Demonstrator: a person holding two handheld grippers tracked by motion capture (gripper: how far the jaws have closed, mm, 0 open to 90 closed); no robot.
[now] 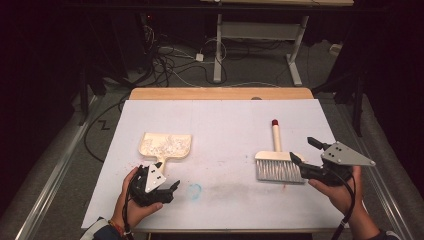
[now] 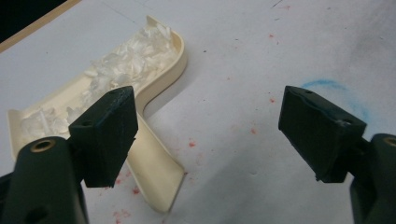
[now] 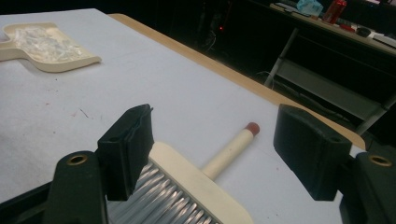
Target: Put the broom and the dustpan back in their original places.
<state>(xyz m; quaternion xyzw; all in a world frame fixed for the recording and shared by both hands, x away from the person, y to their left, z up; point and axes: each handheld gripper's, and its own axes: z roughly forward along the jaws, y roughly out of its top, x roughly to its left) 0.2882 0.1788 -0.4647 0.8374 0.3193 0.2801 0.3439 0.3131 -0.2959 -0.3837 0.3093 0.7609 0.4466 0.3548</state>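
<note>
Left claw [image 1: 170, 189] held low, jaws spread wide, right claw [image 1: 306, 150] likewise agape, both hands gripping

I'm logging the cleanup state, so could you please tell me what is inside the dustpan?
The dustpan holds a loose pile of white shreds, spread across most of its tray. Whatever lies beneath them is covered, and the left gripper's near jaw hides part of the tray.
</note>
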